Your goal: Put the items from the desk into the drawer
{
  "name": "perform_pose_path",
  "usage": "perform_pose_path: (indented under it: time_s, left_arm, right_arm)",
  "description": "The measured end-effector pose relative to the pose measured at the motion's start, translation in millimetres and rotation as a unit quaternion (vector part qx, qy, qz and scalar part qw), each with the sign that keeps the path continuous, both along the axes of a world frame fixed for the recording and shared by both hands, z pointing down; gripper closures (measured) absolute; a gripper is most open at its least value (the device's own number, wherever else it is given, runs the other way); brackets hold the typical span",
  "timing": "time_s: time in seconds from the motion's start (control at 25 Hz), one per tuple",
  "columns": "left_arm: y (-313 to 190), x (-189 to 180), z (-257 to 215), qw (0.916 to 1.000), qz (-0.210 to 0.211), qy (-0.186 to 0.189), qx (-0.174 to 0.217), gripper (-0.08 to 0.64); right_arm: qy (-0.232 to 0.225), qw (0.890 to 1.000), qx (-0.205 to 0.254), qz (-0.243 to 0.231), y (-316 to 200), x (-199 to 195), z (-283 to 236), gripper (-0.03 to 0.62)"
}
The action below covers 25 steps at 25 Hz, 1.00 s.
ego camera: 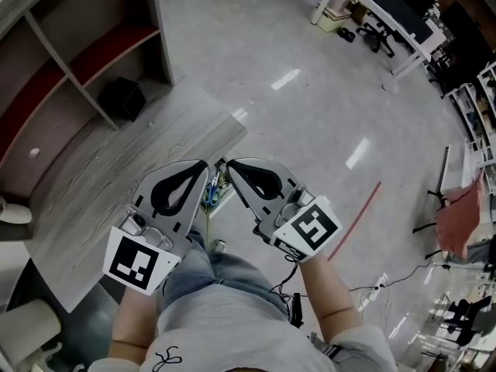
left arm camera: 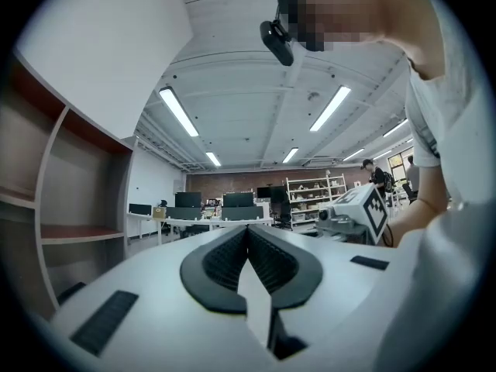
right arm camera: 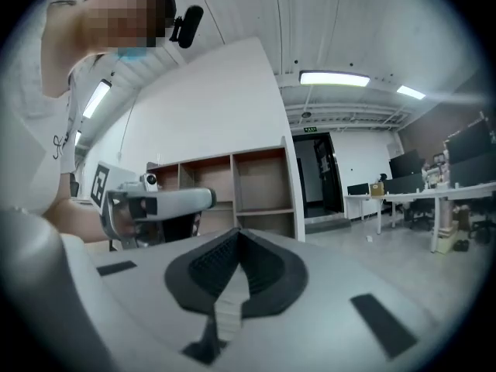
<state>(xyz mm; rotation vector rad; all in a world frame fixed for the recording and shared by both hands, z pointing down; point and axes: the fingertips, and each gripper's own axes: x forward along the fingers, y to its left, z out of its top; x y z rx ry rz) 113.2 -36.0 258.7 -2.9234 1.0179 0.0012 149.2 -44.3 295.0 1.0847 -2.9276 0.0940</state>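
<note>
Person stands over the desk (ego camera: 101,184) with both tools raised in front of the chest, side by side and tips nearly touching.

Left gripper (ego camera: 203,166): jaws pressed together, pads meeting along a closed seam in its own view, nothing pinched. Marker cube sits at its near end, by the forearm.

Right gripper (ego camera: 232,165): jaws also pressed together, nothing between them. Its marker cube is tilted toward the right.

Each gripper shows in the other's view, held level and close alongside.

The desk has a grey wood-grain top and runs from near left toward the middle, lying to the left of and below the grippers. A small white round thing (ego camera: 34,153) rests on the top at its far-left edge, well apart from both grippers.

Through the gap under the two tips, at the desk's right corner, small blue-green bits (ego camera: 211,194) show. They are too small and too covered to tell what they are or whether they lie in a drawer.

A shelf unit (ego camera: 77,45) stands at far left behind the desk, with a black box (ego camera: 122,98) in a lower bay.

To the right is grey floor (ego camera: 310,130) with a red line (ego camera: 364,204) on it. White tables (ego camera: 387,14) stand at far right.
</note>
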Motion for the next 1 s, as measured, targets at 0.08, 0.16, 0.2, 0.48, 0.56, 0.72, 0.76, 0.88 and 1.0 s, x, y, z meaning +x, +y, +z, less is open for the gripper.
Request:
perform_pose_path:
  time_s: [0.08, 0.16, 0.2, 0.48, 0.56, 0.72, 0.76, 0.88, 1.0]
  left_arm:
    - [6, 3, -3, 1.0, 0.005, 0.0, 0.002, 0.549]
    - [13, 5, -5, 1.0, 0.008, 0.0, 0.003, 0.549]
    - [16, 6, -6, 1.0, 0.009, 0.0, 0.004, 0.55]
    - [34, 5, -5, 0.9999, 0.013, -0.004, 0.004, 0.549]
    - [37, 2, -3, 0.9999, 0.012, -0.004, 0.003, 0.55]
    - [44, 1, -4, 0.9999, 0.013, -0.001, 0.005, 0.549]
    - [46, 1, -5, 0.9999, 0.014, -0.001, 0.006, 0.549]
    - [51, 1, -6, 0.9999, 0.013, 0.0, 0.006, 0.549]
    - [55, -1, -7, 0.9999, 0.011, 0.0, 0.007, 0.549]
  right_arm:
    - [-0.014, 1.0, 0.007, 0.002, 10, 2, -16, 0.584]
    - [-0.022, 1.0, 0.016, 0.004, 20, 1, -28, 0.584]
    - [-0.023, 1.0, 0.02, 0.005, 25, 0, -32, 0.584]
    - [-0.034, 0.999, 0.032, 0.005, 45, -8, -42, 0.584]
    - [-0.033, 0.999, 0.036, 0.003, 50, -11, -42, 0.584]
    - [-0.035, 0.999, 0.041, 0.002, 58, -16, -47, 0.584]
    - [-0.036, 0.998, 0.042, 0.002, 59, -17, -48, 0.584]
    - [-0.035, 0.998, 0.043, 0.0, 64, -18, -50, 0.584]
    - [-0.033, 0.999, 0.043, -0.001, 68, -20, -50, 0.584]
